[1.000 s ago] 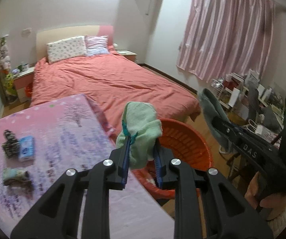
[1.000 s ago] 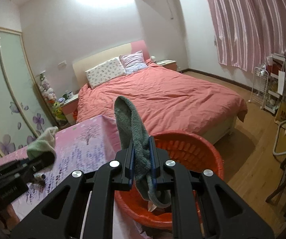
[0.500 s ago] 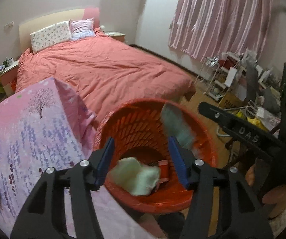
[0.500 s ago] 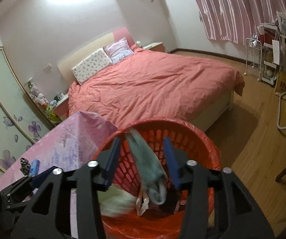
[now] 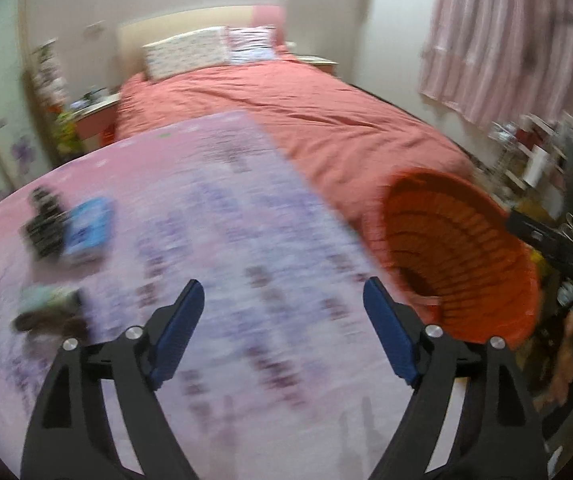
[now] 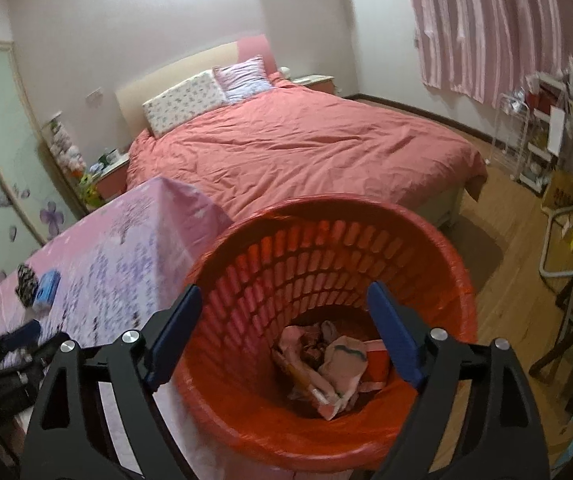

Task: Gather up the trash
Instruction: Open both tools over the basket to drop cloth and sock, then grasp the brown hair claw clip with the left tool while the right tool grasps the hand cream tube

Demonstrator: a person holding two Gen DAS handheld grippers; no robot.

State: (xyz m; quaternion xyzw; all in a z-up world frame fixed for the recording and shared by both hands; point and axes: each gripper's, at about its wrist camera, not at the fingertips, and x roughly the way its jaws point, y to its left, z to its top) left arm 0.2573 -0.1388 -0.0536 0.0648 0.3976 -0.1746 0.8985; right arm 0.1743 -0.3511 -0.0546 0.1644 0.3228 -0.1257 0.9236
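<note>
the right gripper point(image 6: 284, 336) hangs over the mouth of the red basket point(image 6: 438, 236), its jaws opening wide with nothing between them; through the gap you look straight down at a heap of crumpled wrappers and rags point(image 6: 326, 364) on the basket floor. so part of the collecting is done: that pile is already in.

the left gripper point(image 5: 282, 332) is likewise empty, jaws opening and spread, and it points down at the pink table point(image 5: 246, 240) rather than the basket, which sits off to its right past the table edge. the left wrist view is badly smeared, so the rest is a reading more than a certainty.

what is left lies on the far left of the table, well apart from both grippers: a dark patterned bundle point(image 5: 44, 228) touching or just beside a blue packet point(image 5: 88, 230), and nearer the left gripper a crumpled pale-and-brown wad point(image 5: 48, 312), probably trash of the same sort. the right wrist view shows the bundle and packet side by side too. the wad is the closest piece, ahead and left of the left gripper's left finger.

judging by this, the task is partway through, with about three pieces still to fetch.
</note>
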